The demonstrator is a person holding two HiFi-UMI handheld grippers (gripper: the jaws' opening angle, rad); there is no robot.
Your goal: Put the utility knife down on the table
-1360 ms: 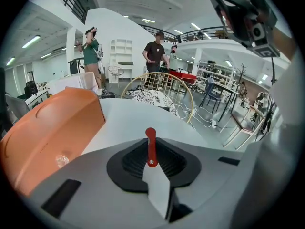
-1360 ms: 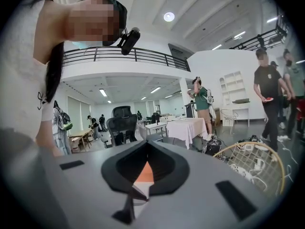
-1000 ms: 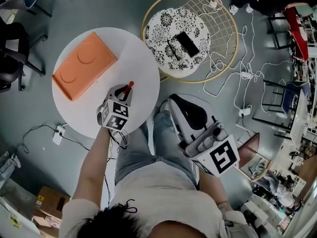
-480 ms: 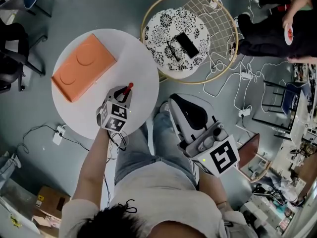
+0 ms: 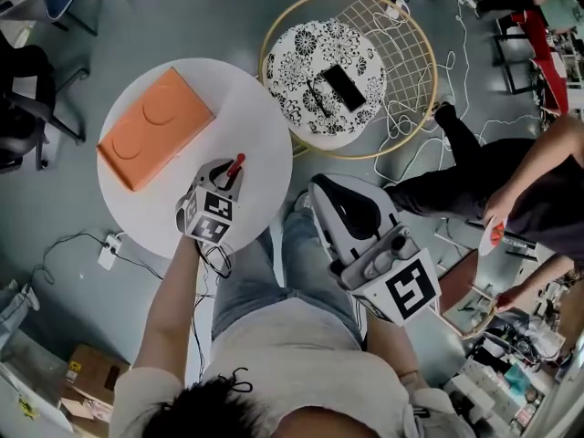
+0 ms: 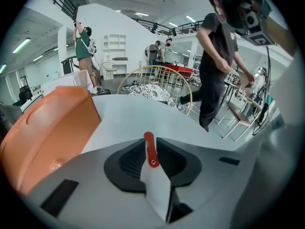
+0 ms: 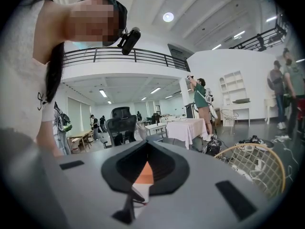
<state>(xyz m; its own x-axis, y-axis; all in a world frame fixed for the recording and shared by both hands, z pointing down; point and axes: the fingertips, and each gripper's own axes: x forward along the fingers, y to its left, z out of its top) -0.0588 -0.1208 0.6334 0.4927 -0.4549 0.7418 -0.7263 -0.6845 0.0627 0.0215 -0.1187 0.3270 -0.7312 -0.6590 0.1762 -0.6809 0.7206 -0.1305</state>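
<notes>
Grey concrete floor all round, with a round white bench (image 5: 251, 108) sitting in front of the seated person. An orange box (image 5: 153, 126) lies on the far left part of it. The left hand-held gripper (image 5: 230, 173) is over the near edge of the bench, clamped on the utility knife (image 5: 235, 165). From the left gripper view, the knife (image 6: 153, 175) is pinched right between the jaws, pale body toward the camera and red end poking out forward over the white top. So it's in the grip, not lying on the bench, and I can't tell if the tip touches the surface.

The right hand-held gripper (image 5: 319, 190) is off the bench, over the person's lap, jaws closed tip to tip on nothing. Beyond the bench there's a floral cushion (image 5: 310, 48) inside a wire hoop basket (image 5: 401, 53), and another person (image 5: 511, 181) in black is off to the right.
</notes>
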